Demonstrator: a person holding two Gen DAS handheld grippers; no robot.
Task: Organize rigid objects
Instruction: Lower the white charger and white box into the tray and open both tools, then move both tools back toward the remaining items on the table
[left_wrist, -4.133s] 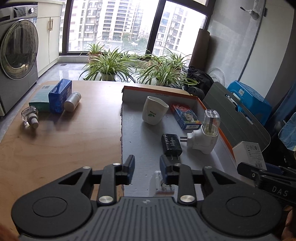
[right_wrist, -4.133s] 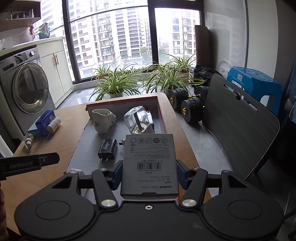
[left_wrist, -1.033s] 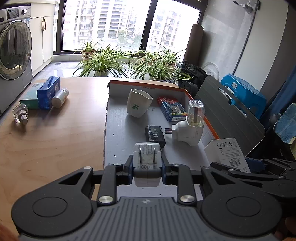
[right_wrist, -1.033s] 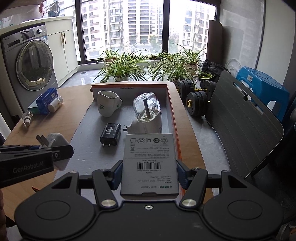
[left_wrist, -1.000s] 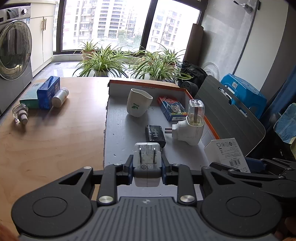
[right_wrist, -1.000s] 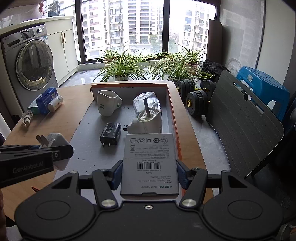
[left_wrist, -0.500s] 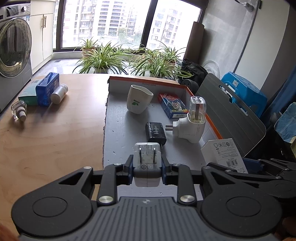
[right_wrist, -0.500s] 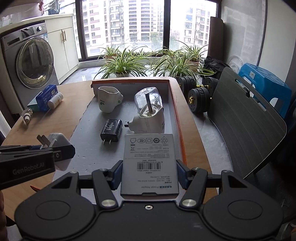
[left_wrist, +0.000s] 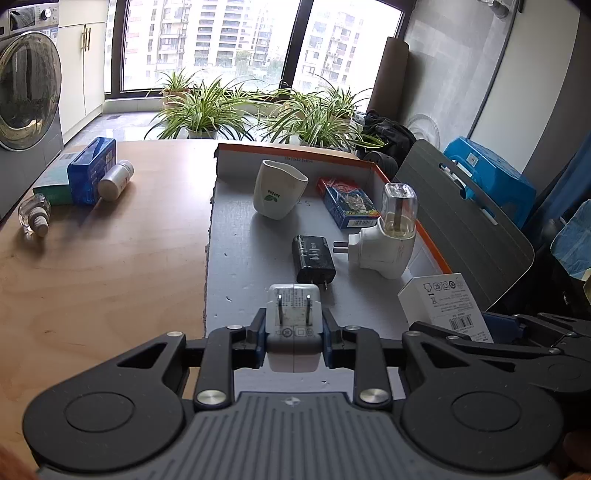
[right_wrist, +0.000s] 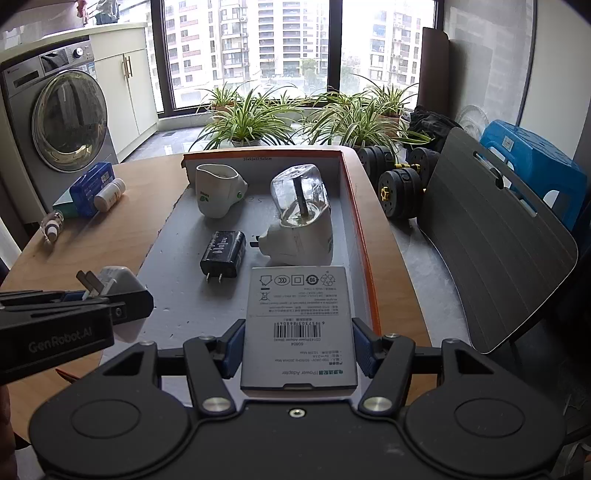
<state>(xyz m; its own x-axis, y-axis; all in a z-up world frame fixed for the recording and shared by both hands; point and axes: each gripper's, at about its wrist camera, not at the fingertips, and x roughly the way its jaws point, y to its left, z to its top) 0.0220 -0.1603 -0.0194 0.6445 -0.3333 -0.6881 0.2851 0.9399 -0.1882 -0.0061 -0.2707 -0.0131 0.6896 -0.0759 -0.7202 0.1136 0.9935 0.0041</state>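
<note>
Jaws of the left gripper (left_wrist: 293, 334) pinch a small white charger (left_wrist: 294, 326), a rounded square plug with two flat metal prongs pointing away from the camera and grey printing on its face; it hangs above the near end of a shallow tray (left_wrist: 240, 258) with a grey floor and orange-edged walls. The right gripper (right_wrist: 298, 349) clamps a white box (right_wrist: 299, 328) by its long sides, its upper face covered with symbols, small print and a barcode, held over the tray's near right part. In the tray lie a black charger (left_wrist: 313, 258), a white plug-in device with a clear dome (left_wrist: 388, 236), a white cup (left_wrist: 279, 194) and a blue-and-red box (left_wrist: 347, 203). On the wooden table (left_wrist: 103, 266) to the left, well apart, sit a blue box (left_wrist: 90, 175) and a white bottle (left_wrist: 114, 181).
</note>
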